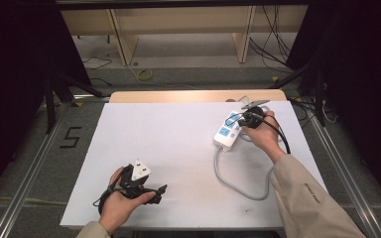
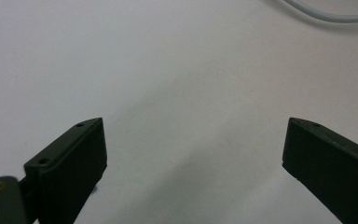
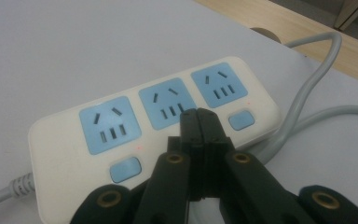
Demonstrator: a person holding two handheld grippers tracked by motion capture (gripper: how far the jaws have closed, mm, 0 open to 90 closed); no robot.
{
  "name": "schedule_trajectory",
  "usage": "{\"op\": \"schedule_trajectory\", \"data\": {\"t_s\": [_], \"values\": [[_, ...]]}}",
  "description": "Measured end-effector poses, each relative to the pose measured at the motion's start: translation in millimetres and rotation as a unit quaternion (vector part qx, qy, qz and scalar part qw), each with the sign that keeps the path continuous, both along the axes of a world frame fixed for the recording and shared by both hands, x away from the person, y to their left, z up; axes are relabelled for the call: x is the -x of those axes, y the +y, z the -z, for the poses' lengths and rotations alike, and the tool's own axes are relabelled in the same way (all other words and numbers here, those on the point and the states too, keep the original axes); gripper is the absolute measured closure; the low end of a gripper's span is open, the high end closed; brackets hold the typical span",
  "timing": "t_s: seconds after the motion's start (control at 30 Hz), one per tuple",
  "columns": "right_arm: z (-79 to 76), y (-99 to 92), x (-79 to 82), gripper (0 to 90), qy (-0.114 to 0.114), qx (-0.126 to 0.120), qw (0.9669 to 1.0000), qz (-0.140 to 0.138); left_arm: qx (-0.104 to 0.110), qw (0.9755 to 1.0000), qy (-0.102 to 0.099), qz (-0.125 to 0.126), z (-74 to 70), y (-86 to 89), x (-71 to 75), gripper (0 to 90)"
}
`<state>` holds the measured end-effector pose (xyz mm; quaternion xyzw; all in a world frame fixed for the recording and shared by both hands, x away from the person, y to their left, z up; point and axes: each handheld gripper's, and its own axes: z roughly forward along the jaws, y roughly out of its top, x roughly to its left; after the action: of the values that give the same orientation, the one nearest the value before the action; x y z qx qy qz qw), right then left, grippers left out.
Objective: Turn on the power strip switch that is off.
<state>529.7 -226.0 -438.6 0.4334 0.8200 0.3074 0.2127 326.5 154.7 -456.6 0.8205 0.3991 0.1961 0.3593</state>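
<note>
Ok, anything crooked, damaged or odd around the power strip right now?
Nothing stands out. The power strip lies flat on the white table, its grey cable looping loosely. The right gripper is shut over the middle socket; the left gripper is open, empty.

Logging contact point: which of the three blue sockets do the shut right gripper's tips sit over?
The middle blue socket of the white power strip; the outer two lie clear.

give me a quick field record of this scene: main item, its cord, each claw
main item: white power strip with three blue sockets, lying flat on the white table
cord: grey cord looping toward the table's near edge
right claw: shut, tips over the middle socket, holding nothing
left claw: open, above bare table
</note>
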Motion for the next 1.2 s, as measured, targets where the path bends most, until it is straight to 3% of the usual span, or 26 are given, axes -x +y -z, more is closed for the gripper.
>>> {"op": "schedule_trajectory", "data": {"t_s": [1.2], "values": [[7.6,11.6,-12.1,90.0,0.025,0.023,0.9994,0.0,-0.003,1.0,0.001,0.003,-0.4,0.8,0.1,5.9]]}}
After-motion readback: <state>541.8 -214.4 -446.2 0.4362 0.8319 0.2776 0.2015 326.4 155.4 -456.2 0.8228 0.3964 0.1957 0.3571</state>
